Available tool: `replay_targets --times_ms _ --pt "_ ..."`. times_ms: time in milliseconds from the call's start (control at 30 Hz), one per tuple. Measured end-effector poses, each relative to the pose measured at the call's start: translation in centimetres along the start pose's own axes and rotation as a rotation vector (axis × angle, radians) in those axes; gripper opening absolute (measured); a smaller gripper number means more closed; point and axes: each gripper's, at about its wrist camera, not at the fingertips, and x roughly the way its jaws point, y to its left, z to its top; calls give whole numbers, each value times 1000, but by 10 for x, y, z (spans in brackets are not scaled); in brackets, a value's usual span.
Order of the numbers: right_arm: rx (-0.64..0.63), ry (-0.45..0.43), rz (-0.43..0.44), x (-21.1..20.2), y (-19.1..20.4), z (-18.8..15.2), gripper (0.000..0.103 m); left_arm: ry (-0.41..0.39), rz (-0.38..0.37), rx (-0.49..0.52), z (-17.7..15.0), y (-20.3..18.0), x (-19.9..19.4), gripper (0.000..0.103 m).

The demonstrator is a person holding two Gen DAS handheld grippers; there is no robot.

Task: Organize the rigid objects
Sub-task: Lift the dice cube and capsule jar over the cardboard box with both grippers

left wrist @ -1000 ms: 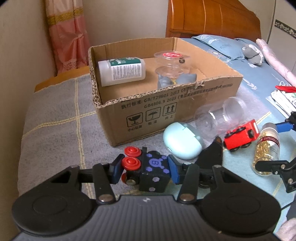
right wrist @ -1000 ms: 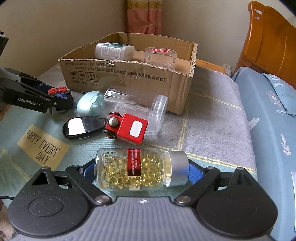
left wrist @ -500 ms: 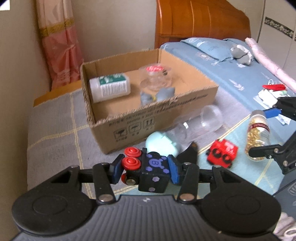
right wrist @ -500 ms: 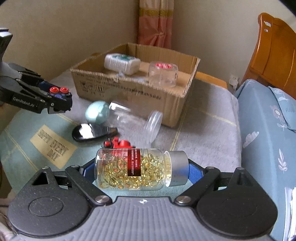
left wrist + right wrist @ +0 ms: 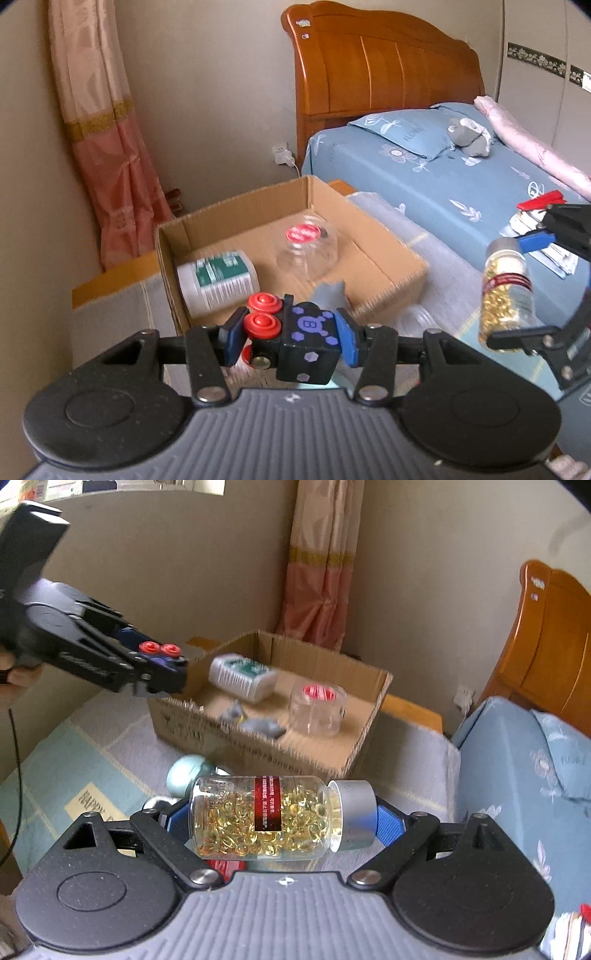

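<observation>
Black toy train (image 5: 295, 339) with 2 red knobs, lifted clear. Capsule bottle (image 5: 273, 818), silver cap, sideways, also aloft. Cardboard box (image 5: 369, 716): white bottle (image 5: 242, 677), clear jar (image 5: 317, 709).

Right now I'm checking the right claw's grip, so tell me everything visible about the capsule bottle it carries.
The capsule bottle is clear, plastic by the look, roughly half full of golden softgel capsules, with a red label band around its middle and a silver screw cap. It lies sideways across the right claw, held end to end: one blue pad presses its base, the other its cap. It hangs in the air in front of the cardboard box, touching nothing else.
</observation>
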Motion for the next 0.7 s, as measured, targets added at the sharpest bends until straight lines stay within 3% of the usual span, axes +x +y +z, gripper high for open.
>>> replay_targets --times_ms 367,700 --pt "-6 -51 -1 33 -21 54 96 2 23 -37 53 31 44 49" --pt "25 23 13 89 -40 67 96 65 43 -63 80 55 102 49"
